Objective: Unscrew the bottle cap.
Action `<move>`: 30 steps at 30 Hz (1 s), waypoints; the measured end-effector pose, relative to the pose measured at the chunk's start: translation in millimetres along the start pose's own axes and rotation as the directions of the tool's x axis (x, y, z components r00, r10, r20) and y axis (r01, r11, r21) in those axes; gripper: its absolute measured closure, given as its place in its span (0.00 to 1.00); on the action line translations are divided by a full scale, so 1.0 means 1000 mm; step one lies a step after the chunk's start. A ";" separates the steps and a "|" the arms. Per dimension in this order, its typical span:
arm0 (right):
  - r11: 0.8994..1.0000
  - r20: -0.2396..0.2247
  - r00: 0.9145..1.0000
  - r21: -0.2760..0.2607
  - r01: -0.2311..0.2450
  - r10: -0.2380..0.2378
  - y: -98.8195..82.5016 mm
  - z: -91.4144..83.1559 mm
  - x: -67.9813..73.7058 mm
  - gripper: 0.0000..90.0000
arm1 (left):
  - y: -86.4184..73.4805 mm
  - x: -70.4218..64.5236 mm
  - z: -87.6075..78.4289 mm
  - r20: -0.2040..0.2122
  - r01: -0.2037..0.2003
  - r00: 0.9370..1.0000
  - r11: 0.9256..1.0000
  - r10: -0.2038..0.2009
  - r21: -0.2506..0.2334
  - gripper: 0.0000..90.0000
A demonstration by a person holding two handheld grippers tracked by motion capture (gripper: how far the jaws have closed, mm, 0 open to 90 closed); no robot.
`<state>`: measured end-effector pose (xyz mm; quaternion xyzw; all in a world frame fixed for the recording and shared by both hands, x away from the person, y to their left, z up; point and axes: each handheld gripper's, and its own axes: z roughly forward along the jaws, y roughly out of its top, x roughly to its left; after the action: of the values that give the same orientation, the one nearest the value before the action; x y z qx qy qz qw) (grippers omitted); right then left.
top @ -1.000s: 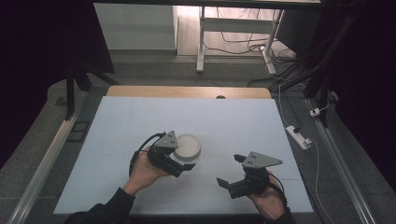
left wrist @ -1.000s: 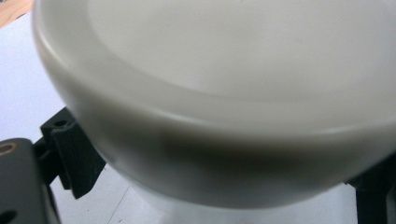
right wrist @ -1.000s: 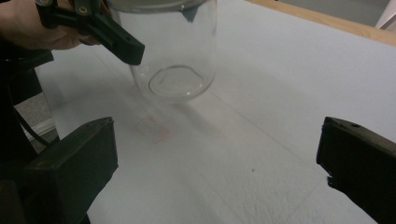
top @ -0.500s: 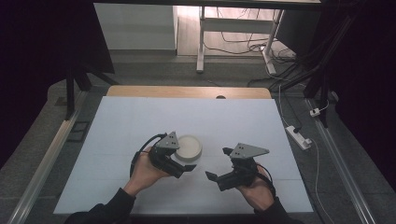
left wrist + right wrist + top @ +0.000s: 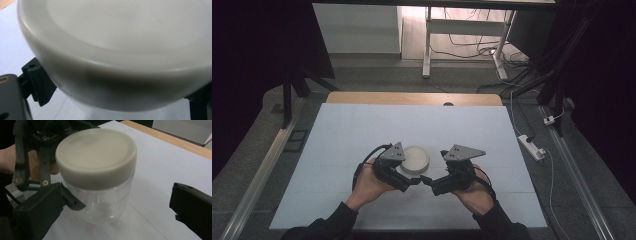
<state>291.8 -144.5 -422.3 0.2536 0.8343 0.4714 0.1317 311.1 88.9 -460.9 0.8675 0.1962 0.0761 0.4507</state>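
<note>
A clear jar (image 5: 105, 202) with a cream screw lid (image 5: 414, 158) stands upright on the white worktop (image 5: 362, 130), near its front edge and about midway across. The left gripper (image 5: 409, 181) sits just left of the jar with its jaws closed on the jar below the lid; in the left gripper view the lid's rim looms between the two black jaws. The right gripper (image 5: 428, 181) sits just right of the jar, its jaws spread wide; in the right gripper view one jaw sits on each side of the jar, apart from it. Each gripper is held in a hand, and dark sleeves (image 5: 329, 225) enter from the near edge.
</note>
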 end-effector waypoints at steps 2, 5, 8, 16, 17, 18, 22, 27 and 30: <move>1.000 0.004 1.000 0.000 0.007 -0.007 0.003 0.004 0.001 0.00 | 0.000 0.000 0.001 0.000 -0.002 1.000 1.000 0.002 0.005 0.08; 1.000 0.000 1.000 -0.004 0.013 -0.013 0.009 0.009 0.002 0.00 | -0.001 0.000 0.002 0.000 -0.003 1.000 1.000 0.003 0.009 0.08; 1.000 -0.019 1.000 -0.007 0.013 -0.013 0.015 0.014 0.003 0.00 | -0.001 0.000 0.002 -0.002 -0.002 1.000 1.000 0.002 0.008 0.08; 1.000 -0.049 0.999 -0.006 0.001 -0.001 0.025 0.032 0.007 0.00 | -0.001 -0.001 0.003 -0.004 -0.004 1.000 1.000 0.004 0.010 0.08; 1.000 -0.053 0.999 -0.007 0.001 -0.001 0.026 0.034 0.007 0.00 | -0.001 -0.001 0.003 -0.003 -0.009 1.000 1.000 0.009 0.016 0.08; 1.000 -0.053 0.999 -0.005 0.002 -0.002 0.026 0.036 0.008 0.00 | -0.001 -0.001 0.003 -0.003 -0.009 1.000 1.000 0.009 0.015 0.08; 1.000 -0.052 0.999 0.001 0.016 -0.016 0.026 0.043 0.008 0.00 | -0.001 -0.001 0.004 -0.001 0.000 1.000 1.000 0.000 0.007 0.08; 1.000 -0.081 0.996 -0.015 0.024 -0.025 0.025 0.045 0.008 0.07 | -0.001 0.000 0.004 0.000 0.007 1.000 1.000 -0.007 0.004 0.08; 0.999 -0.089 0.995 -0.034 0.034 -0.037 0.023 0.046 0.007 0.08 | -0.001 0.001 0.003 0.009 0.012 1.000 1.000 -0.012 0.001 0.08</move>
<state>314.0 -98.0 -426.0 0.2152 0.8359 0.4935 0.1065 312.7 87.7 -463.9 0.8668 0.1995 0.0695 0.4517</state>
